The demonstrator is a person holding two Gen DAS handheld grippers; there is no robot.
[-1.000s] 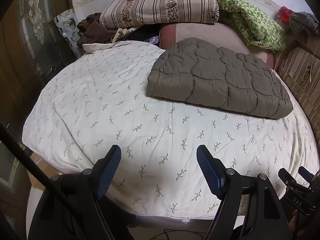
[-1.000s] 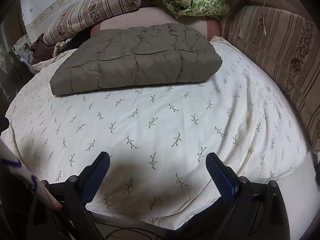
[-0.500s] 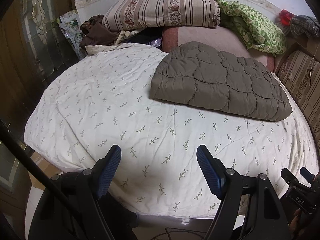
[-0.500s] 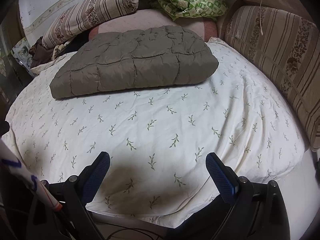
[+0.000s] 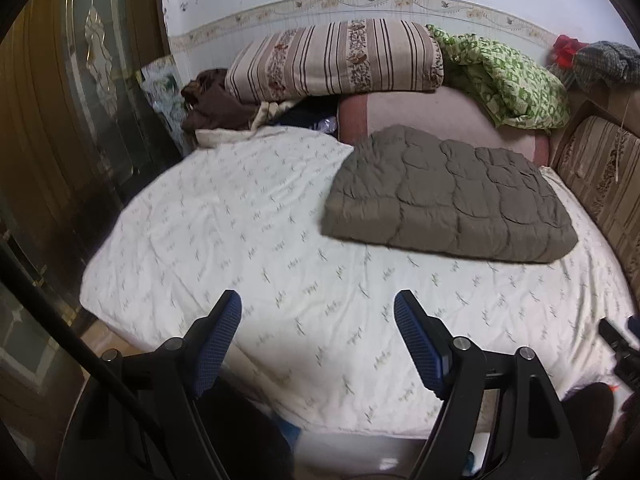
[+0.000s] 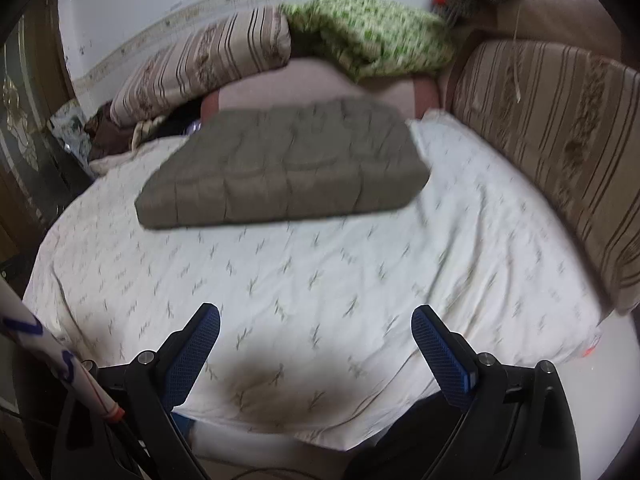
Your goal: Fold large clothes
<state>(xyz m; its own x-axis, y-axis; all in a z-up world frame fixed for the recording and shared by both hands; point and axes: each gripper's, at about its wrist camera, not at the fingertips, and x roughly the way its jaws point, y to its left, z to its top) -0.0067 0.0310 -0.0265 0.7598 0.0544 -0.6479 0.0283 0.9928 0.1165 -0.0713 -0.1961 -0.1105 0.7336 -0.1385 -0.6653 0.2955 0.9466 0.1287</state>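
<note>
A folded grey-brown quilted garment (image 5: 448, 200) lies flat on the far right part of the white leaf-print bed sheet (image 5: 248, 240). It also shows in the right wrist view (image 6: 280, 164), on the sheet (image 6: 340, 280). My left gripper (image 5: 318, 336) is open and empty, held above the near edge of the bed, well short of the garment. My right gripper (image 6: 316, 348) is open and empty too, over the near edge, apart from the garment.
A striped pillow (image 5: 336, 60), a green patterned blanket (image 5: 508, 80) and dark brown clothes (image 5: 212, 104) pile at the head of the bed. A striped cushion (image 6: 560, 140) runs along the right side. A wooden door (image 5: 60, 120) stands at the left.
Both grippers have drawn back and tilted up from the bed, so the garment looks farther away and more wall shows. Both stay open and empty. The garment has not moved.
</note>
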